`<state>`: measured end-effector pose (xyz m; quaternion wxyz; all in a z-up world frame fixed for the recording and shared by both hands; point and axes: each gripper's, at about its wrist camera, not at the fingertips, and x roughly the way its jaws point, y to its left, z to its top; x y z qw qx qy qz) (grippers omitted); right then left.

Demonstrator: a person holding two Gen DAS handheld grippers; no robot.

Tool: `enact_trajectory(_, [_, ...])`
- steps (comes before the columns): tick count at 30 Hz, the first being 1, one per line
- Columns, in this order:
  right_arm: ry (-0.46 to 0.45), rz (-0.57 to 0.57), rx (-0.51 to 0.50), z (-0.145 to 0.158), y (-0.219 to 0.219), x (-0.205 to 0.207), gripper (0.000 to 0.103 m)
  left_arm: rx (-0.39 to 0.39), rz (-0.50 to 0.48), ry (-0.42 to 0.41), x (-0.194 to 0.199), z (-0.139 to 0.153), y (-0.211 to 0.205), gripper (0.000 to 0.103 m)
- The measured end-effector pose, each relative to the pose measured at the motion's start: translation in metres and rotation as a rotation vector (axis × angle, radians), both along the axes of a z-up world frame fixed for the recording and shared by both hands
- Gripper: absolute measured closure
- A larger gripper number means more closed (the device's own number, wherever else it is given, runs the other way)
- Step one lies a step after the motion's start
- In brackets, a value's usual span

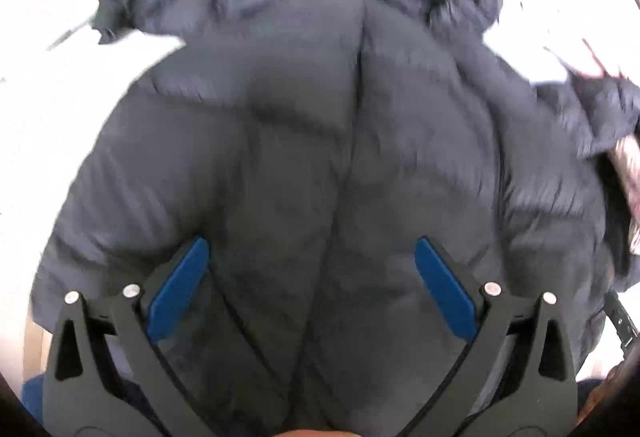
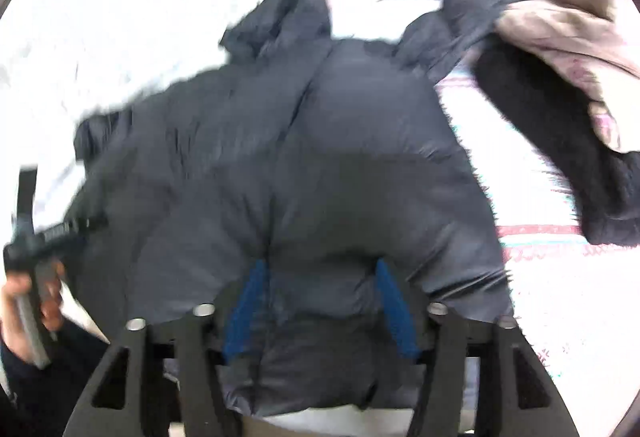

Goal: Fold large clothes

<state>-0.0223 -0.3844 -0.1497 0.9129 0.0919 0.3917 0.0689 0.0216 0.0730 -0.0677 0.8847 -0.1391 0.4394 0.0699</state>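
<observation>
Jacket (image 1: pixel 312 141) spread on bed (image 1: pixel 60 97); left gripper (image 1: pixel 312 257) fingers spread above it; right gripper (image 2: pixel 320 273) fingers apart around hem.

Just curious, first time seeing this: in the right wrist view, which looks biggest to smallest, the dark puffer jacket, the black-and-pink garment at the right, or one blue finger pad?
1. Dark puffer jacket
2. Black-and-pink garment
3. Blue finger pad, though nearness to the camera enlarges it.

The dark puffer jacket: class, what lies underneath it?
The puffer jacket lies on white bedding, with pink-patterned fabric showing beside it on the right. Whatever lies directly beneath the jacket is covered.
</observation>
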Motion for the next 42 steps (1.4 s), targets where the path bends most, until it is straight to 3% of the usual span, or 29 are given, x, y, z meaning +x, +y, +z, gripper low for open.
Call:
enact_trajectory(3, [-0.011, -0.073, 0.059, 0.007, -0.030, 0.019, 0.035, -0.094, -0.004, -0.091, 0.007, 0.021, 0.006, 0.000])
enact_trajectory(4, [-0.013, -0.088, 0.090, 0.009, -0.038, 0.023, 0.035, -0.151, -0.010, -0.094, 0.014, 0.022, 0.007, 0.000])
enact_trajectory(6, [-0.019, -0.119, 0.151, 0.014, -0.057, 0.030, 0.036, -0.343, 0.001, -0.074, 0.030, 0.020, 0.015, 0.000])
enact_trajectory(7, [-0.023, -0.130, 0.174, 0.016, -0.066, 0.041, 0.035, -0.380, 0.034, -0.056, 0.036, 0.018, 0.018, 0.000])
enact_trajectory(8, [-0.028, -0.138, 0.184, 0.020, -0.072, 0.053, 0.035, -0.377, 0.058, -0.031, 0.043, 0.019, 0.017, 0.000])
enact_trajectory(13, [-0.052, -0.198, 0.184, 0.044, -0.092, 0.096, 0.035, -0.195, -0.102, 0.008, 0.079, 0.039, -0.030, 0.000])
enact_trajectory(16, [-0.098, -0.225, 0.170, 0.069, -0.103, 0.110, 0.035, -0.144, -0.097, 0.000, 0.092, 0.054, -0.035, 0.000])
enact_trajectory(19, [-0.167, -0.256, 0.143, 0.109, -0.119, 0.122, 0.034, -0.203, -0.103, -0.027, 0.099, 0.079, -0.031, 0.000])
enact_trajectory(21, [-0.221, -0.286, 0.171, 0.133, -0.136, 0.133, 0.017, -0.230, -0.108, -0.069, 0.105, 0.098, -0.032, 0.000])
enact_trajectory(24, [-0.229, -0.370, 0.180, 0.157, -0.170, 0.174, 0.015, -0.303, -0.165, -0.092, 0.124, 0.106, -0.041, 0.000])
enact_trajectory(26, [-0.175, -0.433, 0.136, 0.154, -0.189, 0.201, 0.015, -0.383, -0.200, -0.025, 0.142, 0.083, -0.044, 0.000])
enact_trajectory(28, [-0.107, -0.477, 0.090, 0.142, -0.204, 0.234, 0.015, -0.412, -0.209, 0.071, 0.156, 0.050, -0.045, 0.000])
enact_trajectory(30, [-0.046, -0.517, 0.072, 0.126, -0.217, 0.259, 0.015, -0.345, -0.179, 0.163, 0.170, 0.013, -0.039, 0.001])
enact_trajectory(31, [-0.031, -0.545, 0.071, 0.119, -0.223, 0.267, 0.015, -0.257, -0.135, 0.186, 0.174, 0.003, -0.033, 0.005])
enact_trajectory(34, [-0.017, -0.603, 0.130, 0.103, -0.234, 0.287, 0.015, -0.112, -0.052, 0.171, 0.179, 0.000, -0.018, 0.006])
enact_trajectory(38, [-0.011, -0.655, 0.233, 0.086, -0.244, 0.311, 0.015, -0.115, 0.008, 0.147, 0.176, 0.009, -0.002, 0.006])
enact_trajectory(40, [0.009, -0.697, 0.231, 0.078, -0.243, 0.320, 0.015, -0.109, 0.004, 0.158, 0.174, 0.008, -0.001, 0.006])
enact_trajectory(41, [0.006, -0.712, 0.224, 0.078, -0.242, 0.322, 0.021, -0.108, -0.002, 0.173, 0.175, 0.005, 0.000, 0.006])
enact_trajectory(42, [-0.019, -0.710, 0.241, 0.079, -0.241, 0.321, 0.048, -0.111, -0.004, 0.187, 0.177, 0.003, 0.000, 0.006])
